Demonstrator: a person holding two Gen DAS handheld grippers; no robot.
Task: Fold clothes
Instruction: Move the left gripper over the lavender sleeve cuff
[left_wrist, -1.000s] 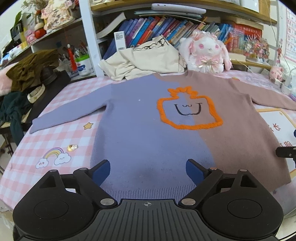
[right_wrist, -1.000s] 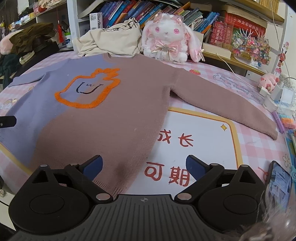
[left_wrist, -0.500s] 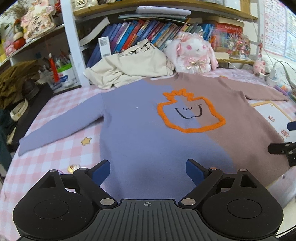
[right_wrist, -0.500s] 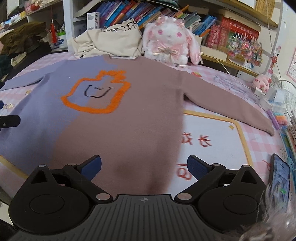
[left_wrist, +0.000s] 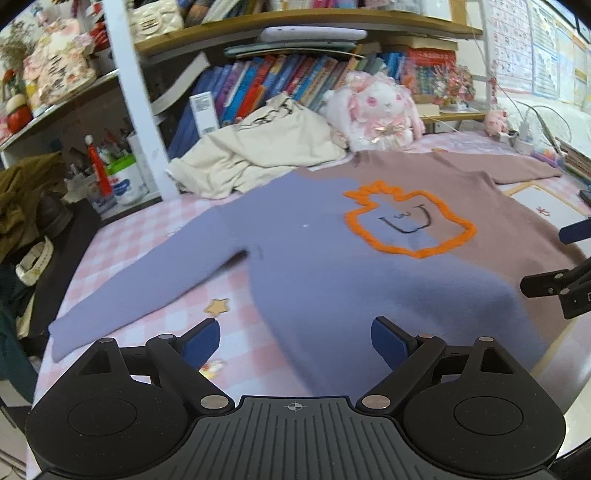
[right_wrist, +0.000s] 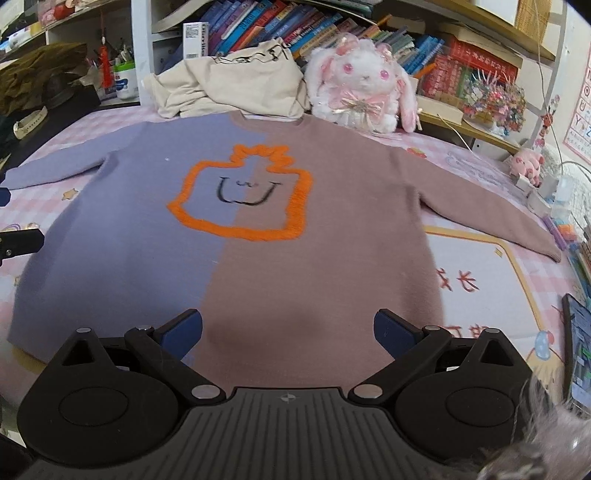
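Both hand-held grippers hover with fingers spread wide and nothing between them: the left hand-held gripper (left_wrist: 293, 338) hangs above the purple side of the sweater's hem, the right hand-held gripper (right_wrist: 288, 330) above the brown side, neither touching the fabric as far as the views show. The sweater (right_wrist: 258, 229) lies flat and face up across the desk (left_wrist: 122, 251), its neck toward the far edge by the bookshelf, its hem at the near edge, sleeves stretched toward the left and right edges; an orange outline with a small drawn face sits mid-chest. A cream garment (right_wrist: 240, 85) is heaped at the far edge just behind the collar, with a plush rabbit (right_wrist: 364, 85) beside it, and a phone (right_wrist: 578, 343) rests near the right edge. Compared with a second ago, the left view has swung leftward so the purple sleeve fills more of it, while the right view has shifted to face the sweater's chest squarely; the sweater itself lies as before.
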